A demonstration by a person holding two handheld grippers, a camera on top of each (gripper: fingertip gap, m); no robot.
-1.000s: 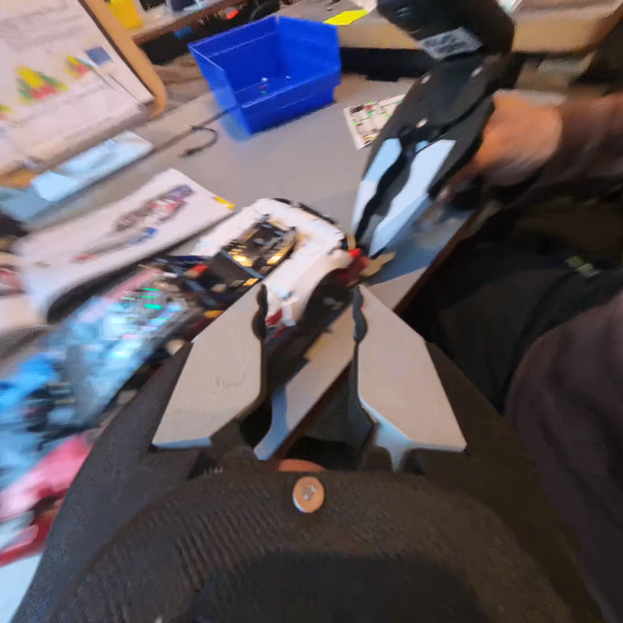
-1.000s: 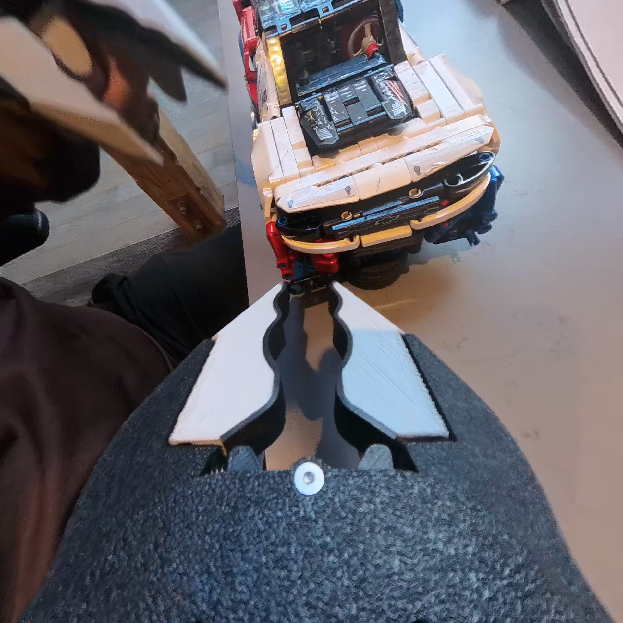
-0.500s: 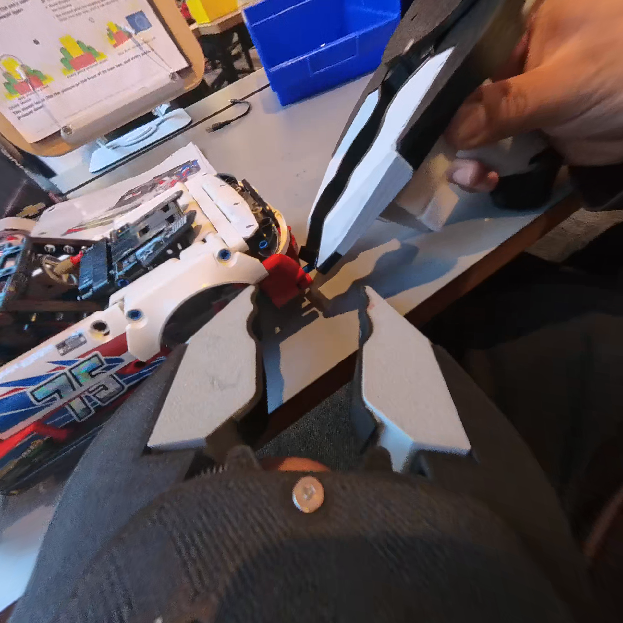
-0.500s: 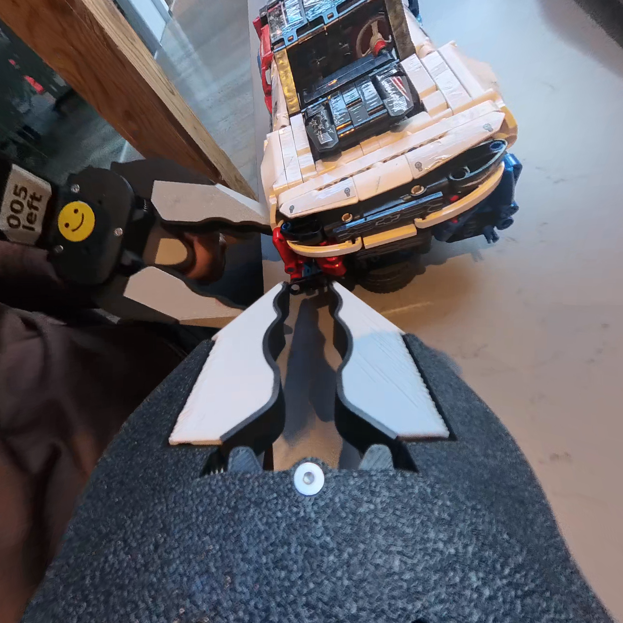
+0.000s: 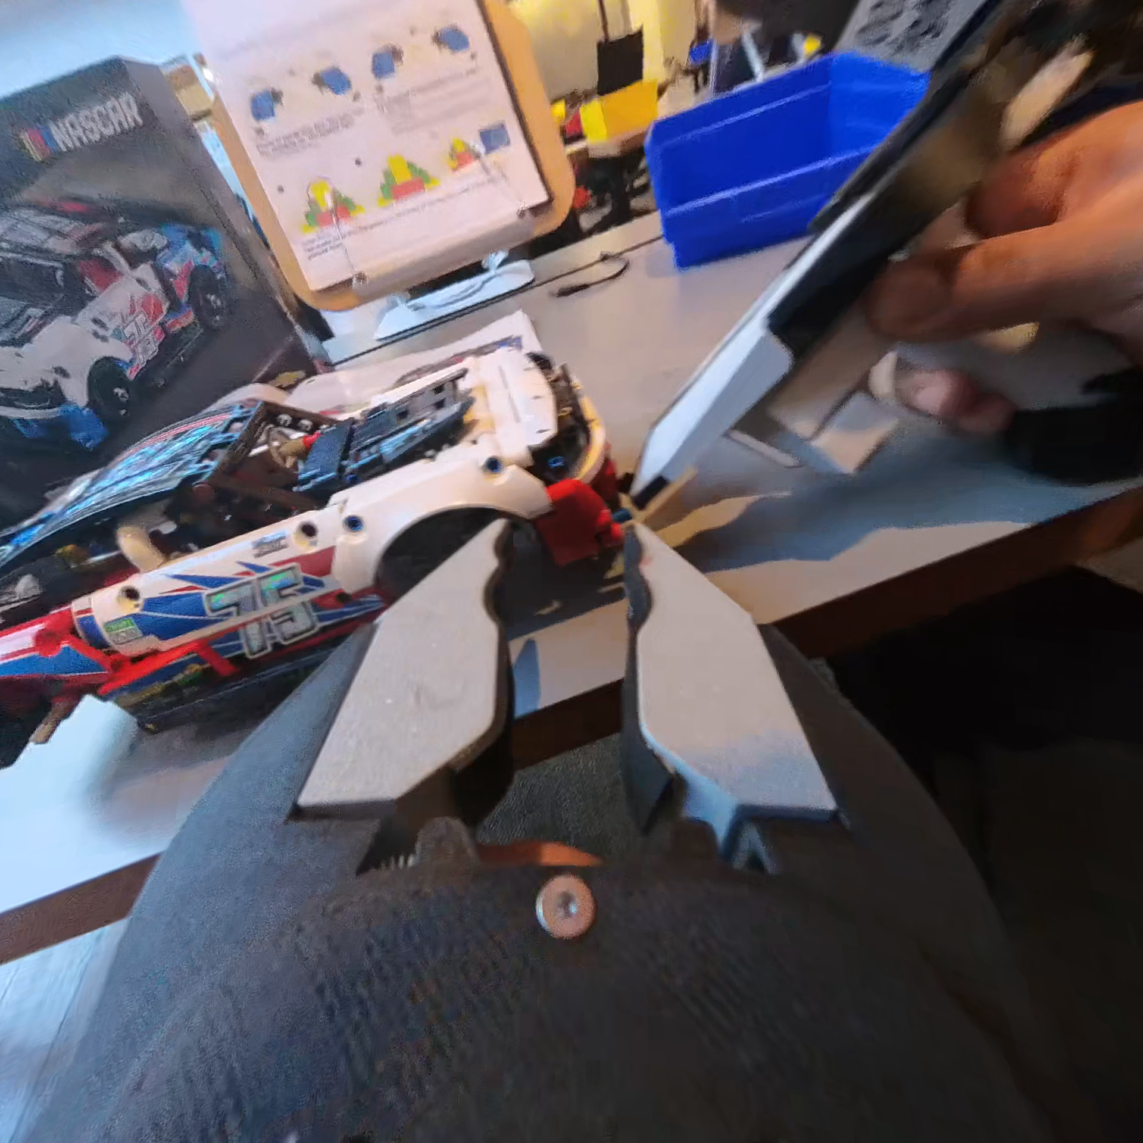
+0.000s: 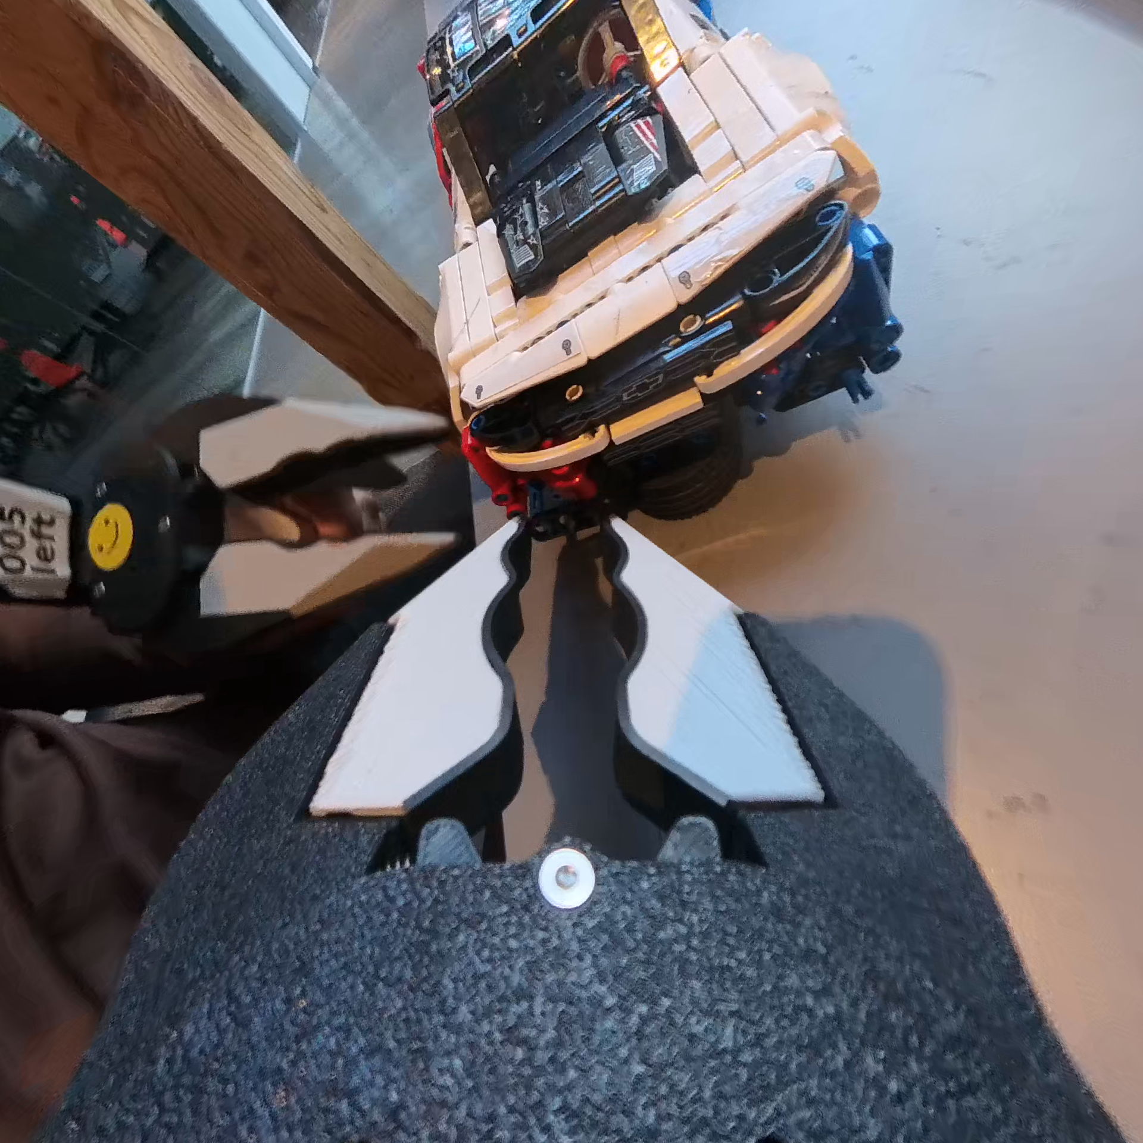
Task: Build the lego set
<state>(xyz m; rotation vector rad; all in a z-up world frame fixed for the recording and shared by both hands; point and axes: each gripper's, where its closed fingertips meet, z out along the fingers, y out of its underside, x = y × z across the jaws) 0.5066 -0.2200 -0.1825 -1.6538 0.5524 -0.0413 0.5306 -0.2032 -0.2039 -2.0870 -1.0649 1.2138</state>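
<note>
Two grippers are closing in on one car | desk [image 5: 711,346]: car [image 5: 346,495] is sitting at its near edge, nose outward | left gripper [image 5: 566,538]: gaping, empty, beside red corner piece [image 5: 575,516] | right gripper [image 6: 566,526]: parted, tips at small dark part [image 6: 550,516], grasp unclear | step: likely working front corner; next needs steadying car, pressing squarely.

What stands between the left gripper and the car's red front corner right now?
Nothing visible does. The left gripper, jaws open, sits just short of the red corner piece of the lego car. The right gripper meets that corner from the front, not between them.
</note>
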